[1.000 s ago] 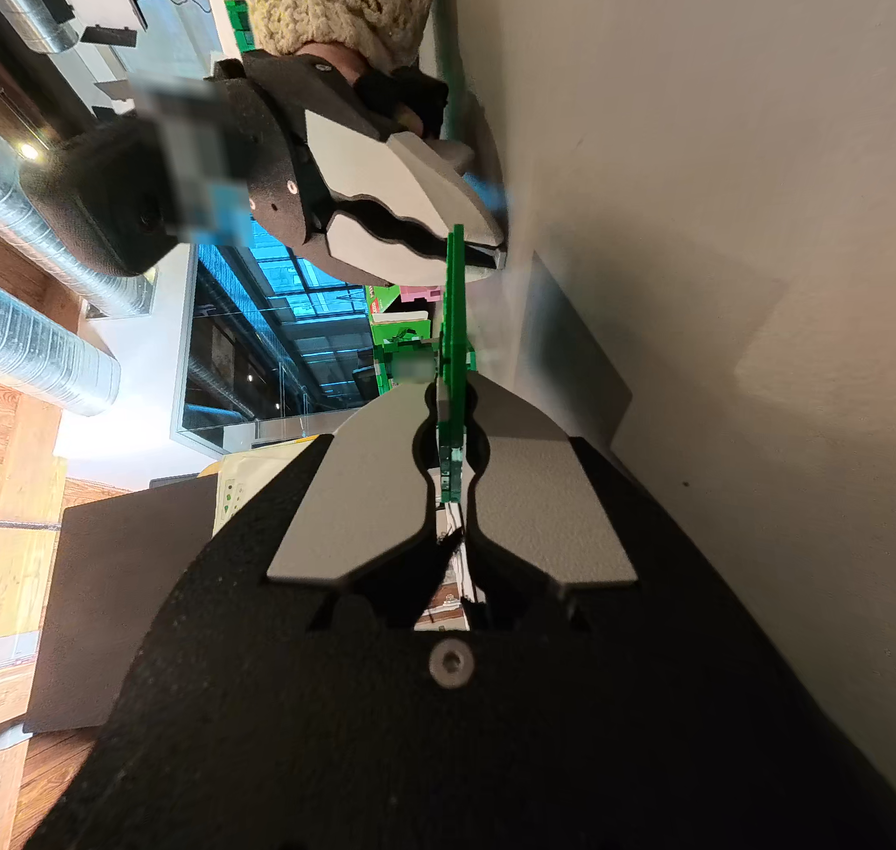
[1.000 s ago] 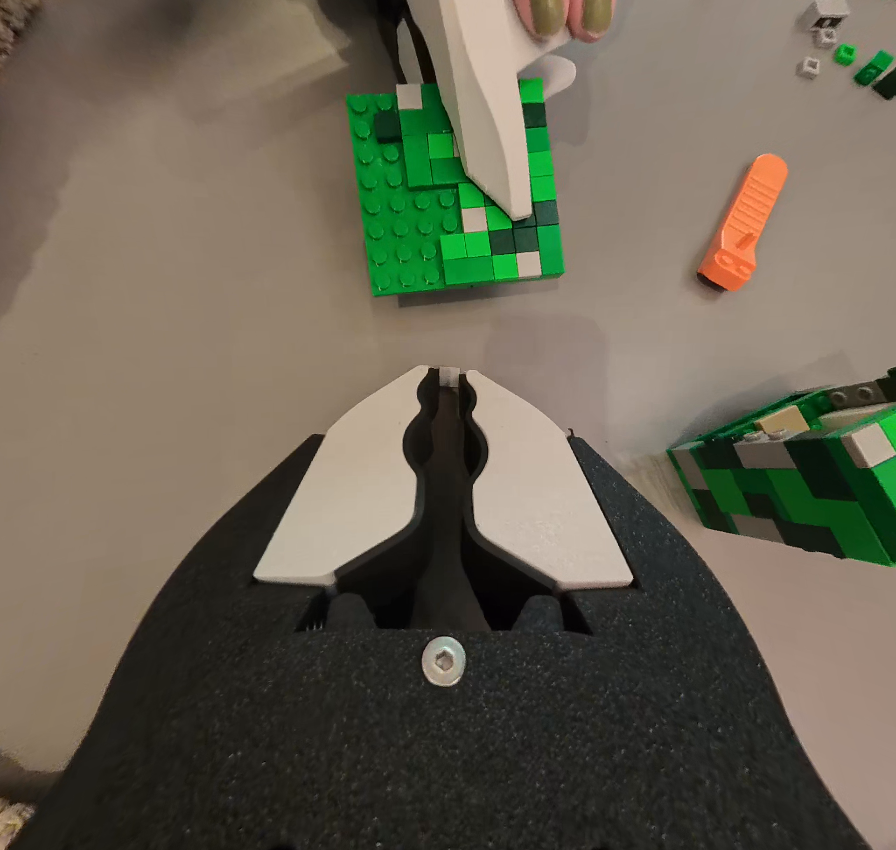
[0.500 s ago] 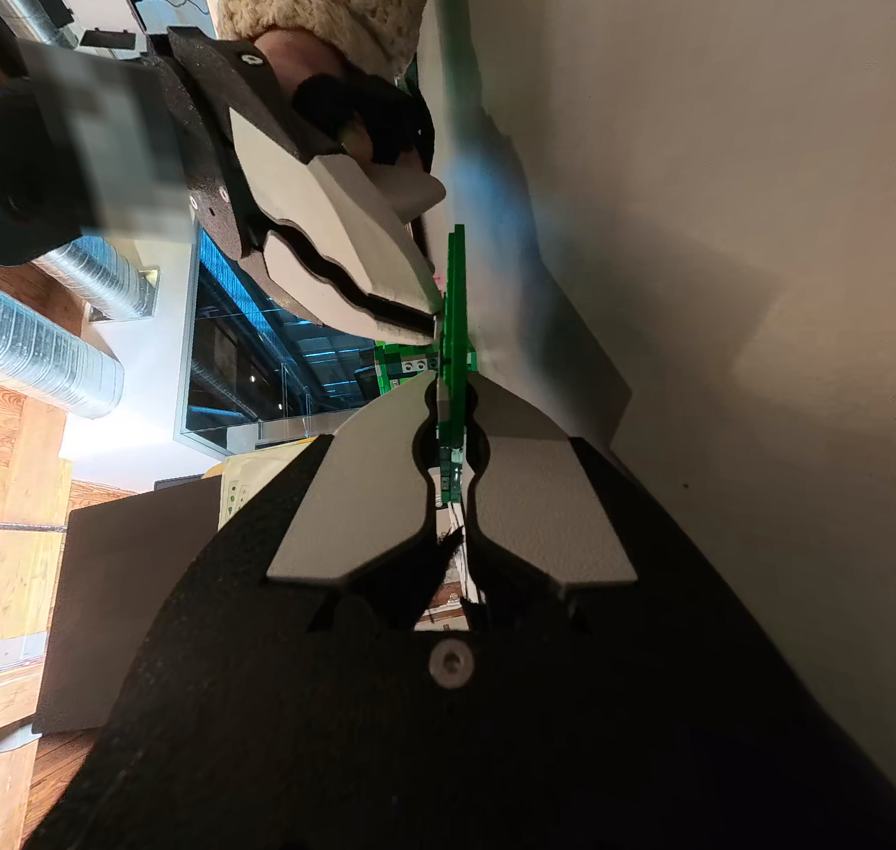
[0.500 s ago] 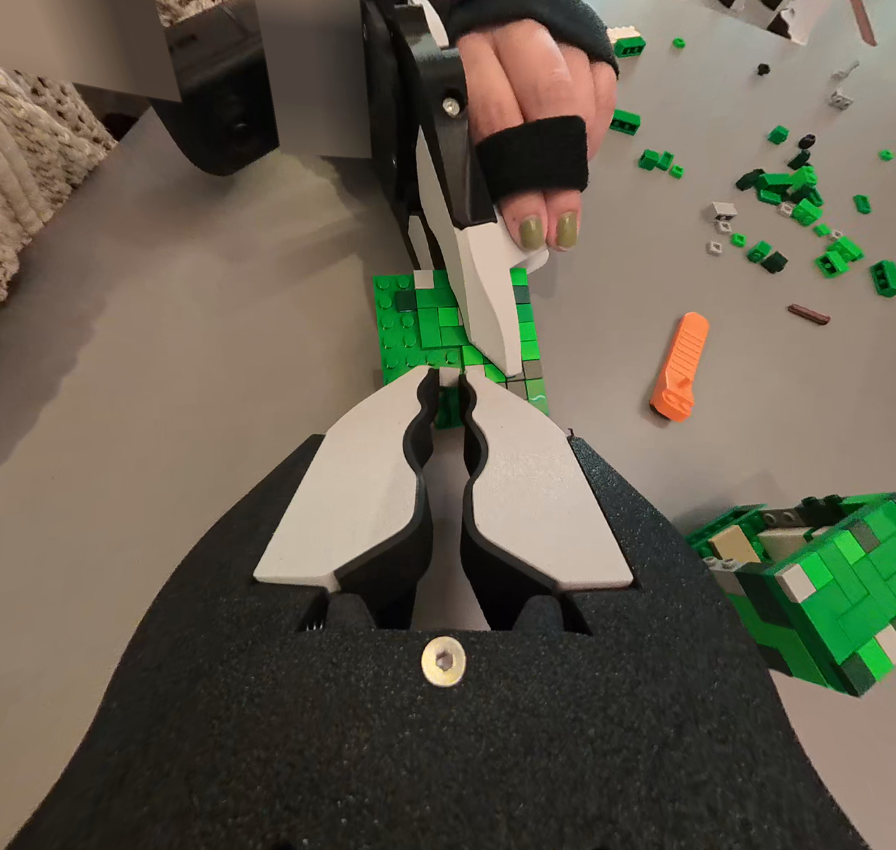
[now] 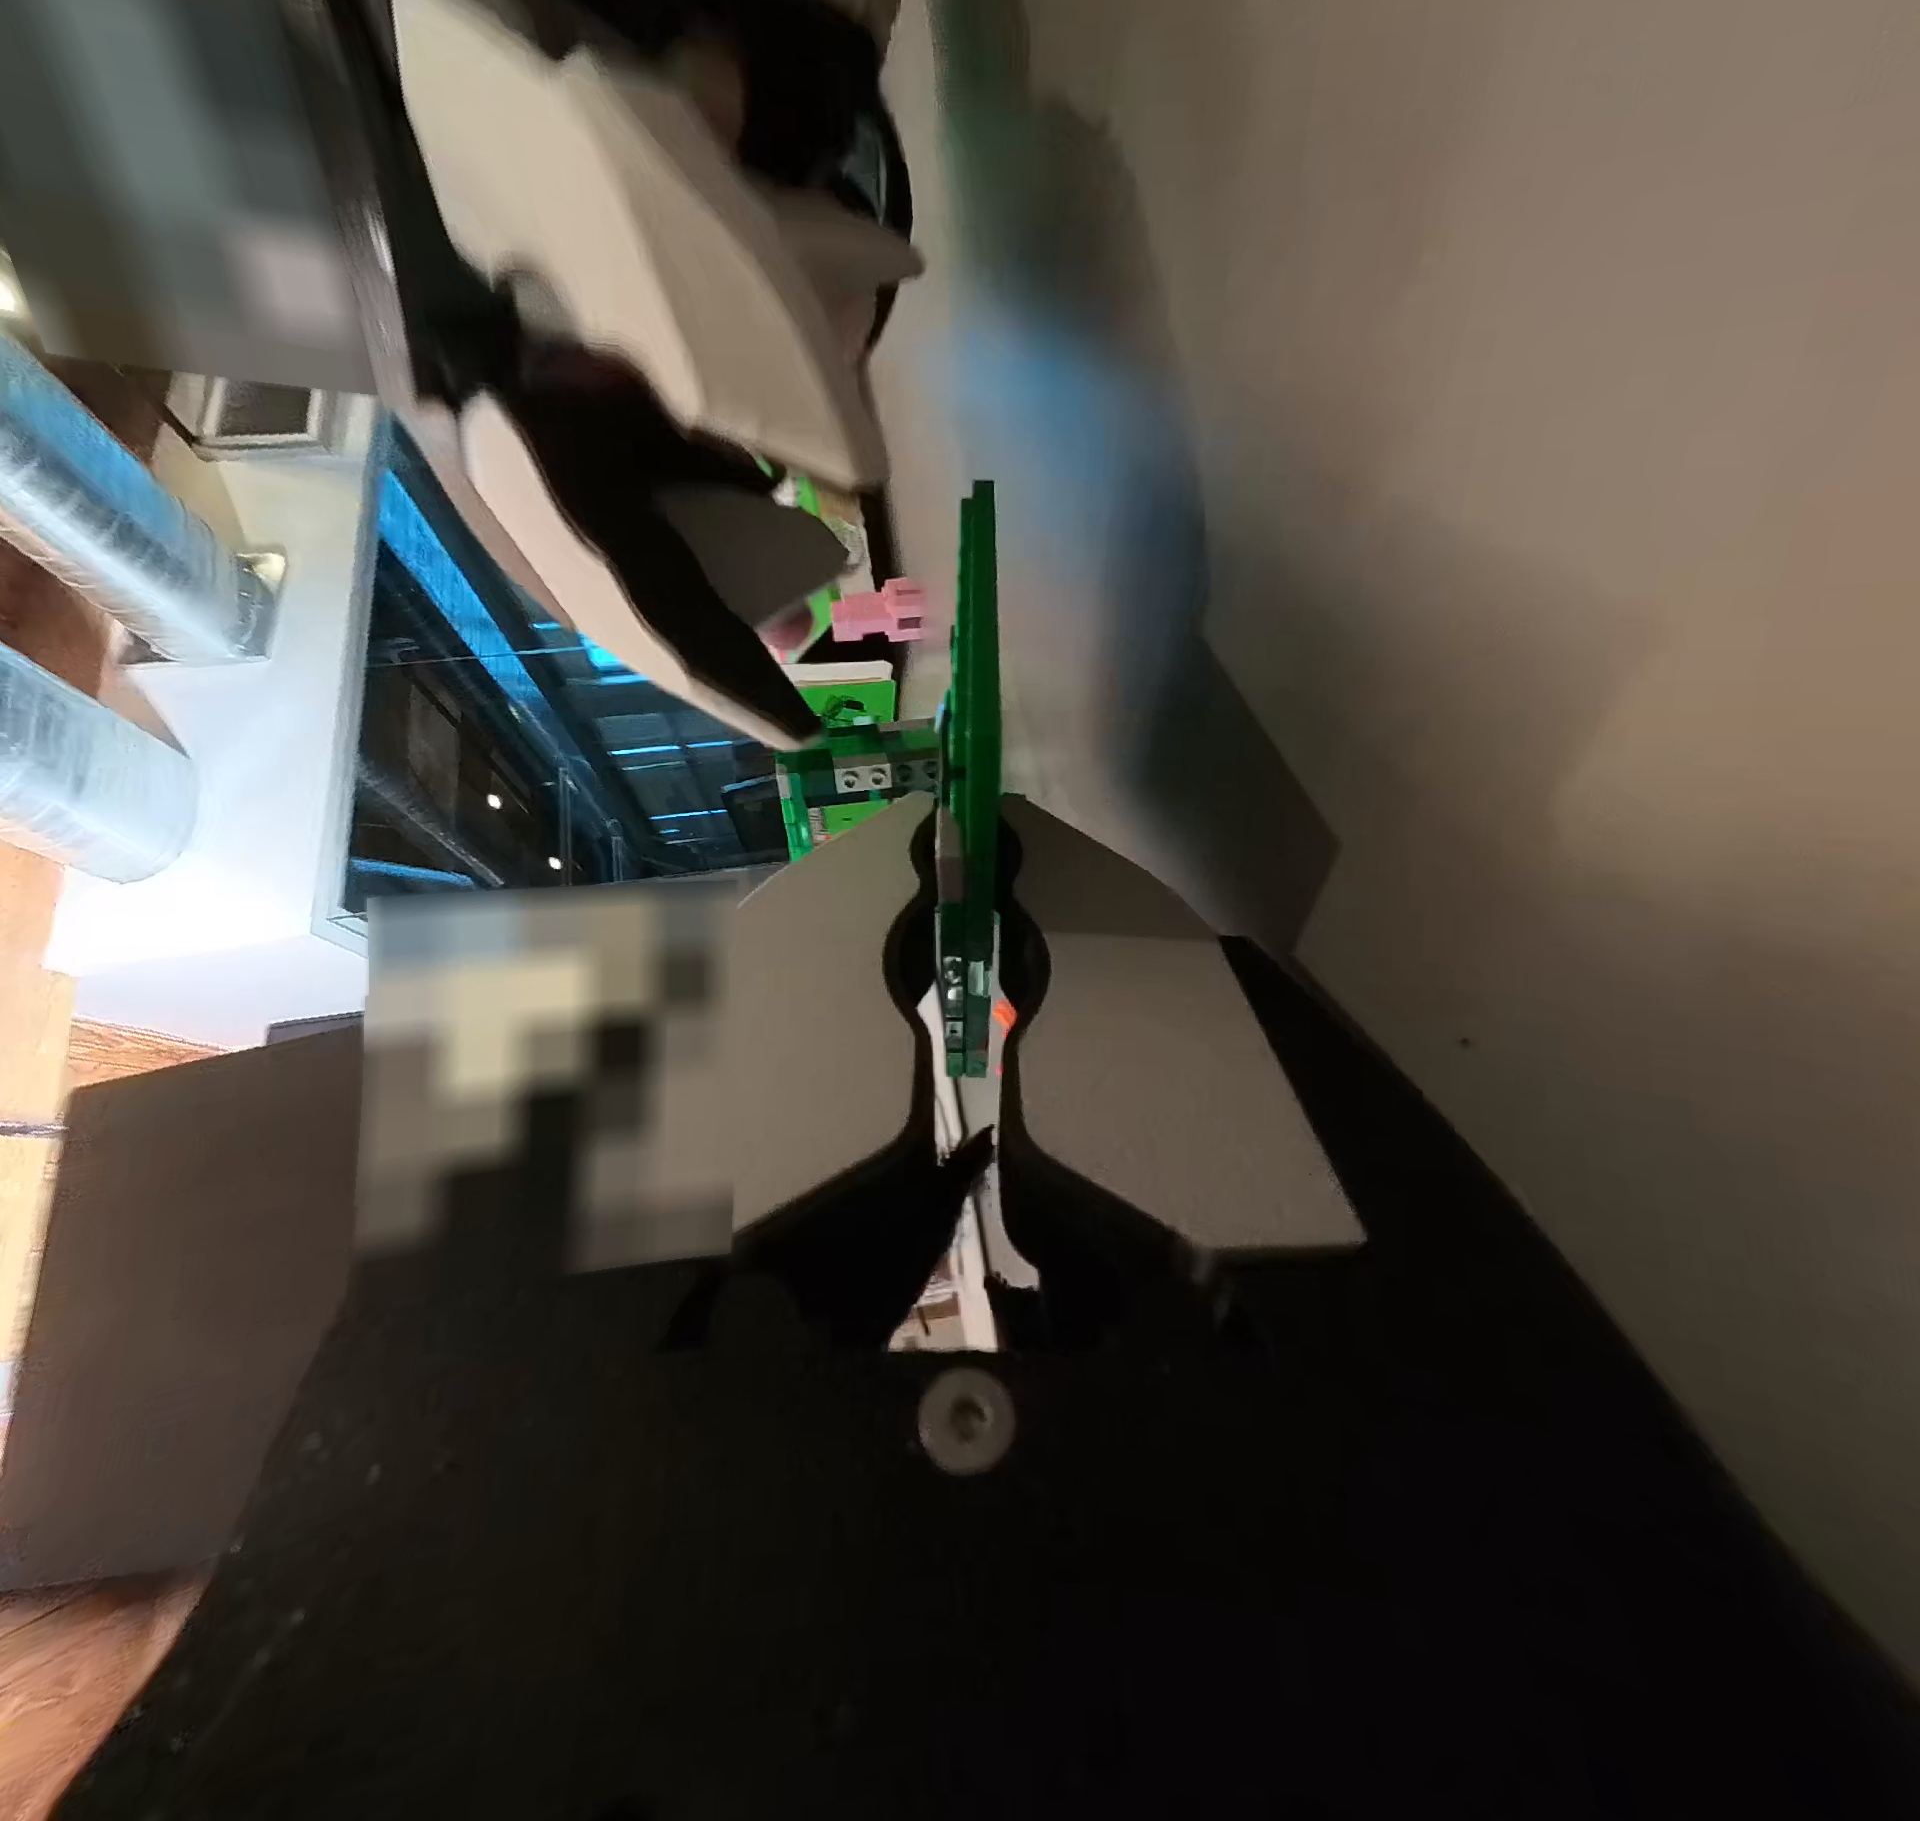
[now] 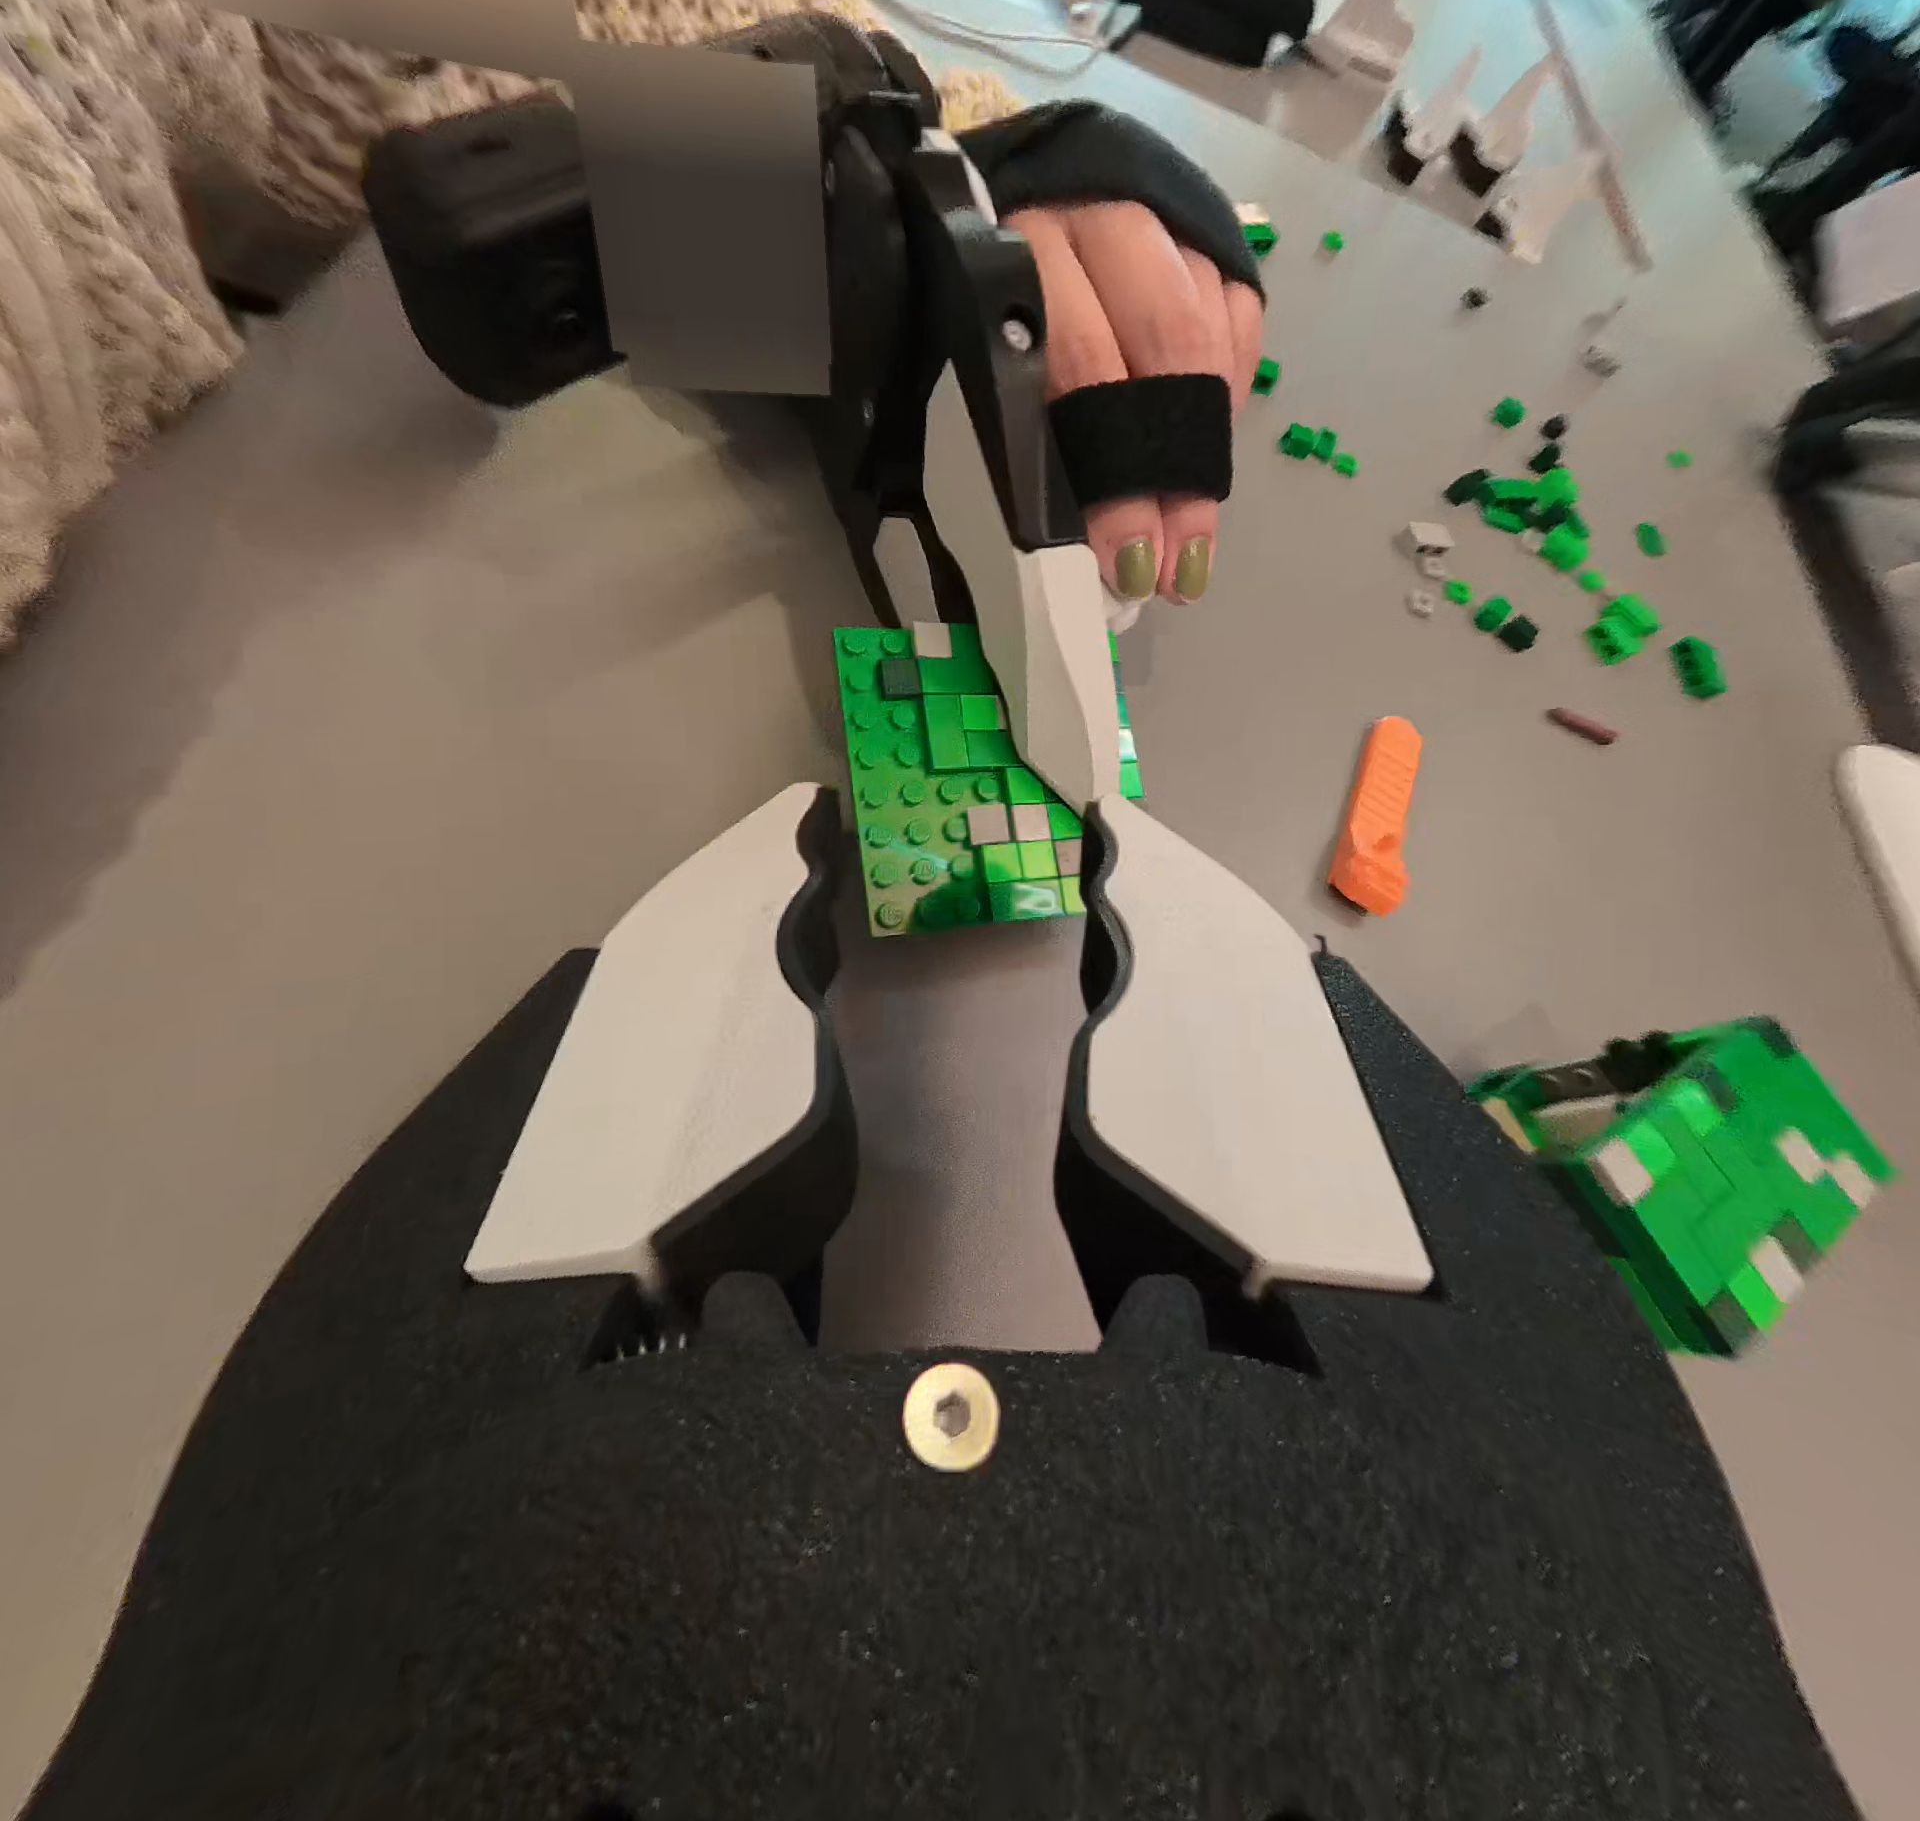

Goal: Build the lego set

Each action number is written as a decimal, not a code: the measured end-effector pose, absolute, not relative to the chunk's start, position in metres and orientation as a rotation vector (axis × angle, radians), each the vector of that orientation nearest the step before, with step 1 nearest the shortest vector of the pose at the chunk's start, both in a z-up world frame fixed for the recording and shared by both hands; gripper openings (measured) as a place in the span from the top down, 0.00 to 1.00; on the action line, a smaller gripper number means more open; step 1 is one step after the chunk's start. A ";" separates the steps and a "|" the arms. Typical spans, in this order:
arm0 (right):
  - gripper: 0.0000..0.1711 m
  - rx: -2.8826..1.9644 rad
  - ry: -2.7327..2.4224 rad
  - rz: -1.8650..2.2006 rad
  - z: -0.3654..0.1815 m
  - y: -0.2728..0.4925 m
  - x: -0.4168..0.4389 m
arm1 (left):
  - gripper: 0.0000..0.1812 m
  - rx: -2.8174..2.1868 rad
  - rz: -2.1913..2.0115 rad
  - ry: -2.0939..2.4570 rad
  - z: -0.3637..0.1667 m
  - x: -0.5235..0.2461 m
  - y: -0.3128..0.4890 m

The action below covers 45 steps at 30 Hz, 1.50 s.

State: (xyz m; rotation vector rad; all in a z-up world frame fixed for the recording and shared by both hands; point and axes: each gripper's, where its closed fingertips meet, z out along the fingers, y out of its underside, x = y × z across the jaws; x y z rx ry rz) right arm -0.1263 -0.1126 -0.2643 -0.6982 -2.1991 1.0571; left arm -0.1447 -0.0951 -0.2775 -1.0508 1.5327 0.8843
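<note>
In the left wrist view the left tool (image 5: 971,826) is clamped on the edge of the green plate (image 5: 977,691), held edge-on beside the grey bench (image 5: 1455,524). In the right wrist view the right tool (image 6: 956,815) is spread wide and empty, straddling the plate's near edge. The plate looks light, stiff and thin; its tiles could pop off, so the edges are probably the safest place to hold it. Open bench lies left; the orange separator (image 6: 1377,815) and green block (image 6: 1683,1179) crowd the right.
</note>
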 end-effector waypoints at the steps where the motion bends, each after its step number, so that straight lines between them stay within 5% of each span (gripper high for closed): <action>1: 0.73 -0.664 -2.150 0.985 -0.265 -0.112 -0.126 | 0.97 -1.061 0.877 1.533 -0.278 -0.145 -0.095; 12: 0.81 -0.567 -1.934 0.271 -0.289 -0.103 -0.137 | 0.96 -1.203 0.800 1.500 -0.283 -0.151 -0.089; 30: 0.94 -0.479 -1.804 0.081 -0.287 -0.092 -0.148 | 0.96 -1.315 0.739 1.466 -0.286 -0.156 -0.086; 45: 0.94 -0.448 -1.808 0.043 -0.288 -0.093 -0.150 | 0.97 -1.288 0.800 1.490 -0.285 -0.156 -0.086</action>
